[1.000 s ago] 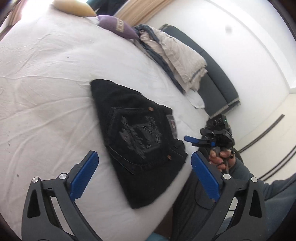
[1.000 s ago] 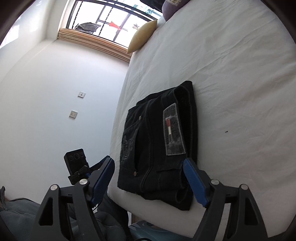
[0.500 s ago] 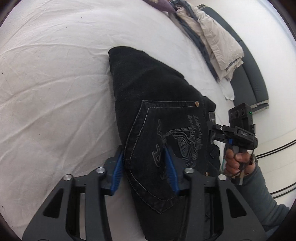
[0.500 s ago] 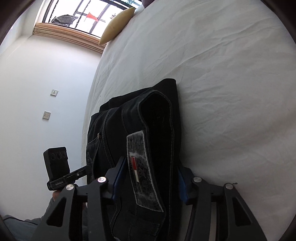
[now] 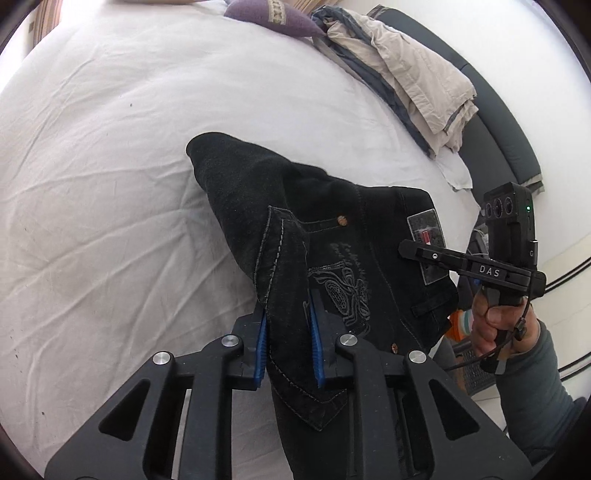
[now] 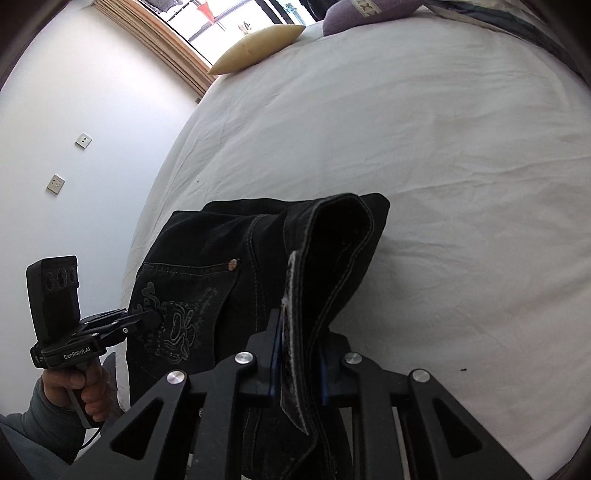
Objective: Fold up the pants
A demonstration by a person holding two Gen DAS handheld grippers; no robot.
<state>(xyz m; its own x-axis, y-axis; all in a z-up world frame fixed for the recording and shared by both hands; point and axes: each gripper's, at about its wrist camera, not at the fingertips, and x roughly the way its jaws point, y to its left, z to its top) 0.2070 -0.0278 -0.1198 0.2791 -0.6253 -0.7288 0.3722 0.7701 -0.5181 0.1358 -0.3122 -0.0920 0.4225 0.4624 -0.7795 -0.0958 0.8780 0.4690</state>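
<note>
The folded black jeans lie near the front edge of the white bed. My left gripper is shut on the jeans at the embroidered back pocket and lifts that edge. My right gripper is shut on the waistband by the grey patch of the jeans, and raises it off the sheet. The right gripper also shows in the left wrist view, and the left one in the right wrist view. The far fold still rests on the bed.
A purple cushion and a heap of beige and grey clothes lie at the bed's far side, by a dark headboard. A yellow pillow sits near the window. A white wall with sockets is left of the bed.
Both grippers went from open and away from the jeans to shut on their near edge. The gripped edge has now risen off the bed.
</note>
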